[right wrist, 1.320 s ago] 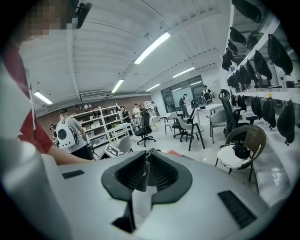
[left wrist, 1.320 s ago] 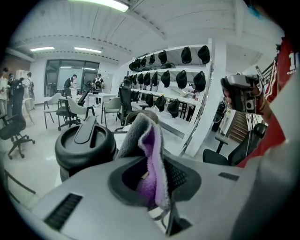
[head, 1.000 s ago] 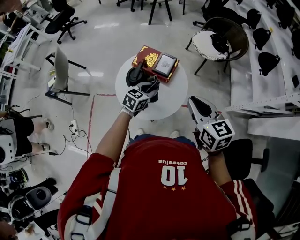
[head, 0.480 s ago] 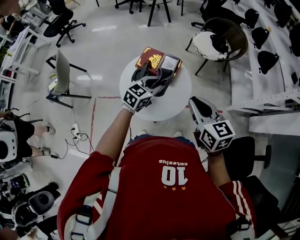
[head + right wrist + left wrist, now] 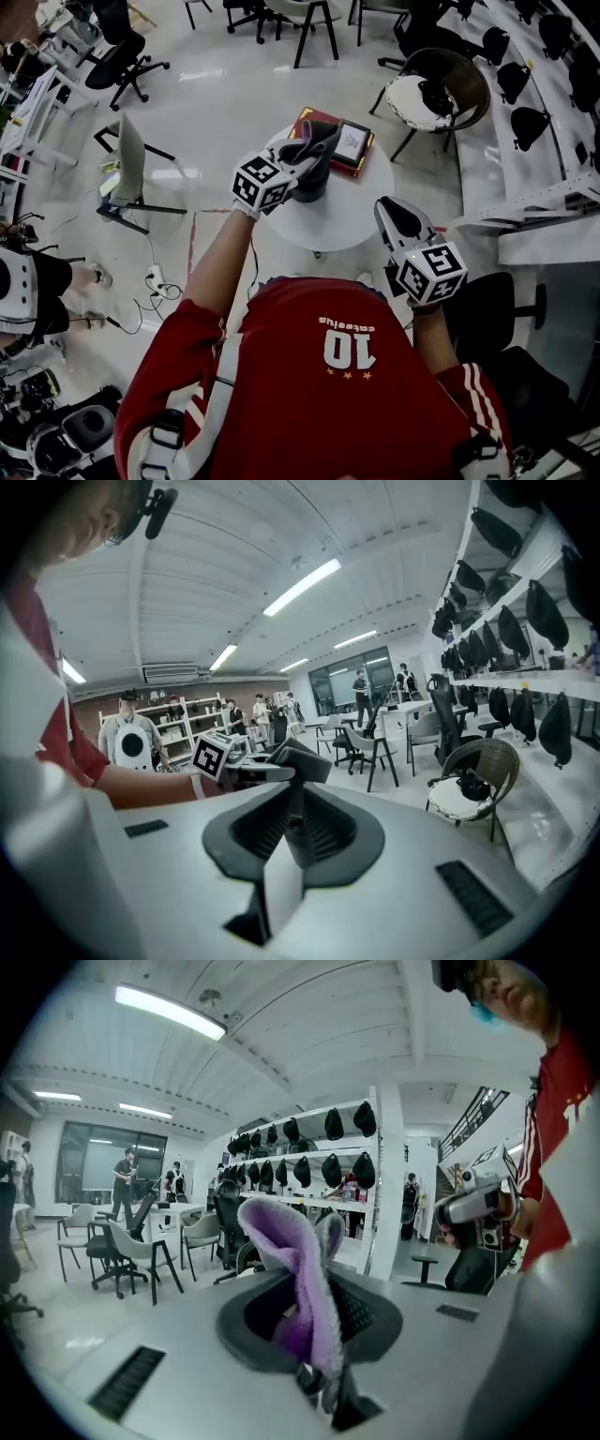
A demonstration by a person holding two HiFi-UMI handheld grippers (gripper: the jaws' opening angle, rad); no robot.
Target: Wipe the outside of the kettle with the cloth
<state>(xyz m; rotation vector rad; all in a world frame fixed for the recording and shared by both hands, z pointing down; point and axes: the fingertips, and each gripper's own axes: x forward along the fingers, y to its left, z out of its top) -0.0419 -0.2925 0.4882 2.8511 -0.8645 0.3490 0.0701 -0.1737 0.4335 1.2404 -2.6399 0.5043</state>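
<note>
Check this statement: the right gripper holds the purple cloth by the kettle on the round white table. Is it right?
No: the left gripper holds the purple cloth by the kettle on the round white table, as the left gripper view shows.

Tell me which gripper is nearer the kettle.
Left. The left gripper, shut on the cloth, is right over the kettle on the round table; the right gripper hangs by the table's near edge, apart from it.

The head view looks steeply down at the tabletop (image 5: 347,216). Both gripper views face level across the room. The right one catches the left gripper (image 5: 286,761).
</note>
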